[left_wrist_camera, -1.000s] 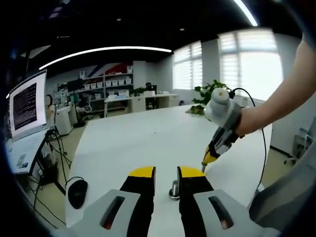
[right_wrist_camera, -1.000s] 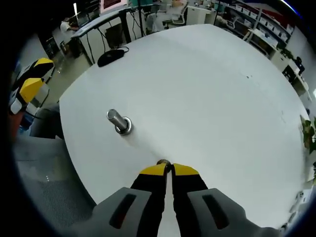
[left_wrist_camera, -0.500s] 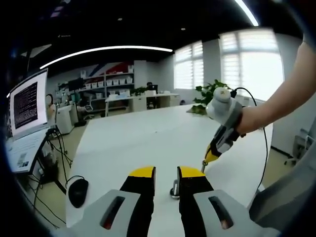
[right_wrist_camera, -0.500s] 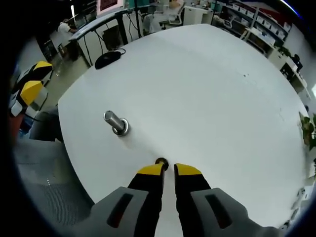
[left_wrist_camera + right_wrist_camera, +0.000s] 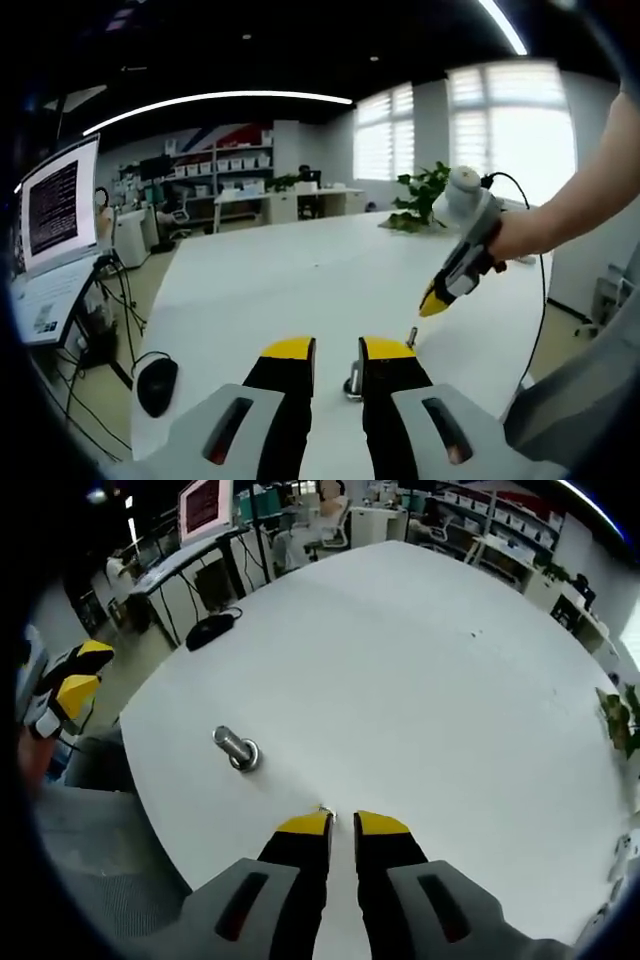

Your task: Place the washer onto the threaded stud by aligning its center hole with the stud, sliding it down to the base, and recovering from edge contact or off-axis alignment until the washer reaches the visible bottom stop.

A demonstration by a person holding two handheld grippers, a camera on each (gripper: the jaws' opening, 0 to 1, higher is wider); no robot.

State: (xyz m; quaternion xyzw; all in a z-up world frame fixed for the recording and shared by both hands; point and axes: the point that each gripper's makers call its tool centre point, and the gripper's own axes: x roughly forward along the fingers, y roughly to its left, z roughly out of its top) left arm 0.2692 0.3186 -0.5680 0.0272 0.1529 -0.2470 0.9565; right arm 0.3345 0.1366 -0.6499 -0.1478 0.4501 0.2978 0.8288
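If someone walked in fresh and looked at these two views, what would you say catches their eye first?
Probably the shiny threaded stud standing alone on the big white table, left of the right tongs, whose yellow tips are slightly parted. In the left gripper view, those right tongs hang in the air above the table, held by a person's hand, while the left tongs sit open just in front of the stud.

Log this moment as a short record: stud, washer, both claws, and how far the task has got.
stud: shiny metal threaded stud, upright on the white table
washer: small metal washer, apparently lying on the table beside the stud; too small to be sure
right claw: right claw open, empty, above the table
left claw: left claw open, stud visible beyond its jaws
progress: washer not yet on stud
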